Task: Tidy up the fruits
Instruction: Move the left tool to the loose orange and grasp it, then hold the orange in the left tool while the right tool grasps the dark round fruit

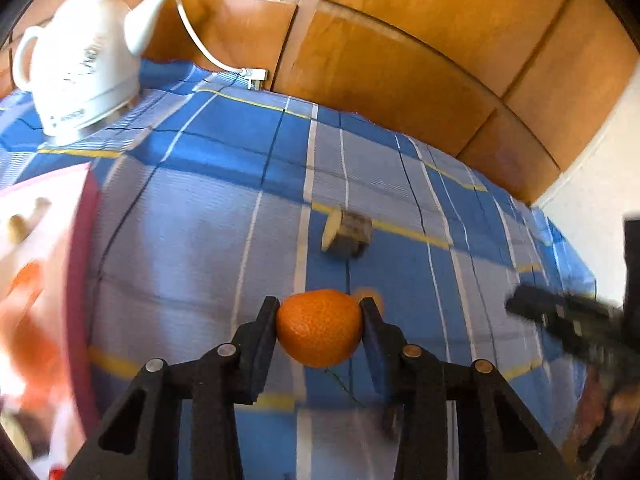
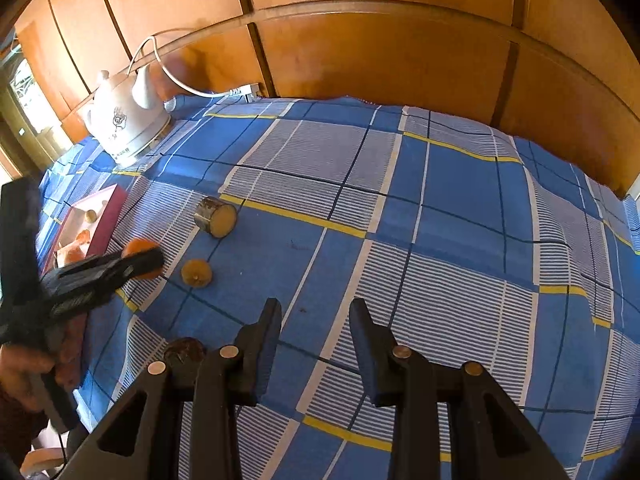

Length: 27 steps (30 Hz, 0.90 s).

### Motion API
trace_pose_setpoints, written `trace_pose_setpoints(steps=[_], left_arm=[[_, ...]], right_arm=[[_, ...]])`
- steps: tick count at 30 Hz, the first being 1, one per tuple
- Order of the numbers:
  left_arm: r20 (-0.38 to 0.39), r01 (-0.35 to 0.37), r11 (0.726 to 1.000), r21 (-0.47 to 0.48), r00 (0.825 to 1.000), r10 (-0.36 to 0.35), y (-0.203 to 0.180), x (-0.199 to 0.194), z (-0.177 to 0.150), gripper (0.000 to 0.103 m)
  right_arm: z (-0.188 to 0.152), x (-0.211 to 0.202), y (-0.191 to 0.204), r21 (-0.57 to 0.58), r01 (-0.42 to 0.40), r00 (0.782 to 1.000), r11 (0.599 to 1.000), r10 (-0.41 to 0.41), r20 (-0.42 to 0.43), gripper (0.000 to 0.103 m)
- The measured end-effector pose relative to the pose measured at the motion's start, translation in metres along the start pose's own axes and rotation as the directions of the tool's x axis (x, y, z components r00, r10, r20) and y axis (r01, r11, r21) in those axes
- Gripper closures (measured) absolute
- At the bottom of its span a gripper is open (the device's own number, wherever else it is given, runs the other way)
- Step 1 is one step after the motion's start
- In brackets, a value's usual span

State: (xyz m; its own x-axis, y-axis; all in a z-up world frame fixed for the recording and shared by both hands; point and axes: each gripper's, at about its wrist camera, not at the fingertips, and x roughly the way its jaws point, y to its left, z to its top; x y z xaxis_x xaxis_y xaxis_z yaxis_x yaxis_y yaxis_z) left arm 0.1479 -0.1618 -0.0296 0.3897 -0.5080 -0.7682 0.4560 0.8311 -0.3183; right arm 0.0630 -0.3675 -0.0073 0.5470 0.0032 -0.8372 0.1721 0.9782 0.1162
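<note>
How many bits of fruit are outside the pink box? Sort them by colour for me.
Orange: 1, the mandarin gripped in the left tool
Yellow: 1, a small round fruit on the cloth
Pale cut face, dark skin: 1, a cut chunk
Dark brown: 1, a dark piece beside the right tool
Total: 4

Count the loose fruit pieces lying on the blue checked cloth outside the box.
2: a cut cylindrical chunk with a pale face mid-cloth, and a small round yellow-orange piece nearer. A dark object by the right fingers is unclear.
</note>
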Motion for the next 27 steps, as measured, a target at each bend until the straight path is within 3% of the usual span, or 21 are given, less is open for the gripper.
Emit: trace_pose_setpoints(steps=[9, 14, 19, 23, 26, 27], left_arm=[[0.049, -0.079, 0.991, 0.108, 0.996, 0.074, -0.008, -0.033, -0.074, 0.062], [0.06, -0.095, 0.988, 0.122, 0.994, 0.088, -0.008, -0.032, -0.095, 0.062], [0.065, -0.088, 0.99, 0.114, 0.995, 0.081, -0.006, -0.033, -0.097, 0.062], [0.069, -0.083, 0.99, 0.111, 0.995, 0.075, -0.005, -0.032, -0.098, 0.062], [0.072, -0.078, 0.991, 0.106, 0.995, 0.07, -0.004, -0.033, -0.099, 0.062], [0.073, -0.078, 0.991, 0.107, 0.995, 0.071, -0.004, -0.033, -0.099, 0.062]], right_arm=[[-0.005, 0.006, 0.001, -0.007, 0.02, 1.0, 1.0, -0.02, -0.017, 0.067], [-0.008, 0.007, 0.011, -0.007, -0.141, 0.989, 0.99, 0.141, -0.038, 0.068], [-0.017, 0.017, 0.036, -0.081, -0.245, 0.966, 0.966, 0.236, -0.108, 0.067], [-0.026, 0.023, 0.061, -0.144, -0.335, 0.937, 0.931, 0.312, -0.157, 0.052], [-0.036, 0.027, 0.079, -0.211, -0.337, 0.935, 0.917, 0.3, -0.189, 0.037], [-0.039, 0.03, 0.083, -0.228, -0.329, 0.937, 0.916, 0.287, -0.198, 0.036]])
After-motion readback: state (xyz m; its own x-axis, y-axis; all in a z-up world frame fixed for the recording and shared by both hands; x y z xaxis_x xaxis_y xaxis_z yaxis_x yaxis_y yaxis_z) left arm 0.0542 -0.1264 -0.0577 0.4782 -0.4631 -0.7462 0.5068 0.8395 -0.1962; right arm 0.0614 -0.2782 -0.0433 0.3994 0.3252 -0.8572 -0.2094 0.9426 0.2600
